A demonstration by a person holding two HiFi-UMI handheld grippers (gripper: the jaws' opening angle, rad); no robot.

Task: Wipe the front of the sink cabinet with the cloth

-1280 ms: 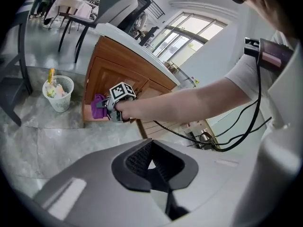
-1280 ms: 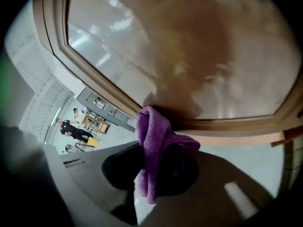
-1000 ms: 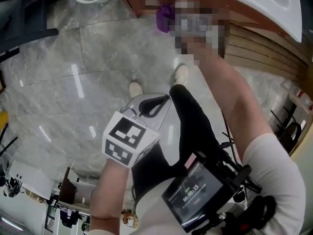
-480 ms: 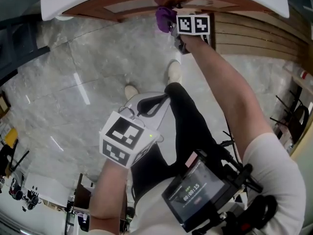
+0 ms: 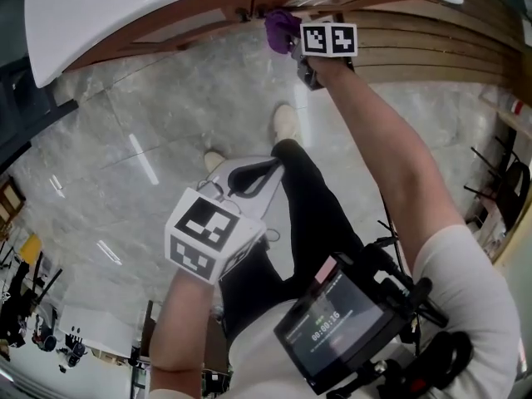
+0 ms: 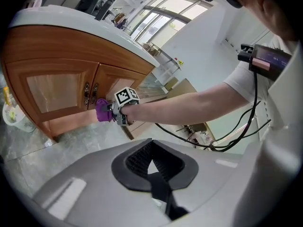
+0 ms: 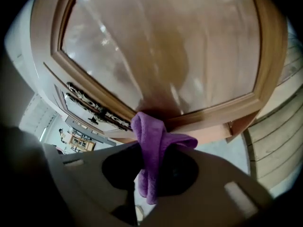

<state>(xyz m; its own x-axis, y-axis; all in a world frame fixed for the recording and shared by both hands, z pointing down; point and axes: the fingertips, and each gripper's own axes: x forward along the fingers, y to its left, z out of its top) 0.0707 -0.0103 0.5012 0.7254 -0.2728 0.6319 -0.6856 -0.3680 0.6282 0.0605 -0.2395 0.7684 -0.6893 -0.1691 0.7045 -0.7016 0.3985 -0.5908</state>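
The right gripper [image 7: 152, 170] is found clamped on the cloth [image 7: 150, 143], a purple, soft, napped fabric bunched into a narrow fold. Its long axis runs down between the jaws, and its lower end hangs loose beneath them. The upper bunch lies directly ahead of the jaws and is pressed against the lower rail of the cabinet door [image 7: 165, 46], just beside the ornate metal pulls [image 7: 94, 109]. The door is of glossy reddish-brown wood with a raised frame around a flat panel. The head view places the right gripper [image 5: 309, 63] at the cabinet front [image 5: 208, 28], beneath the white sink rim [image 5: 166, 2]. The left gripper [image 6: 152, 171] is shut with nothing between its jaws and is held well apart from the cabinet. The next stroke is therefore judged to fall to the right arm, and to run along the door face.
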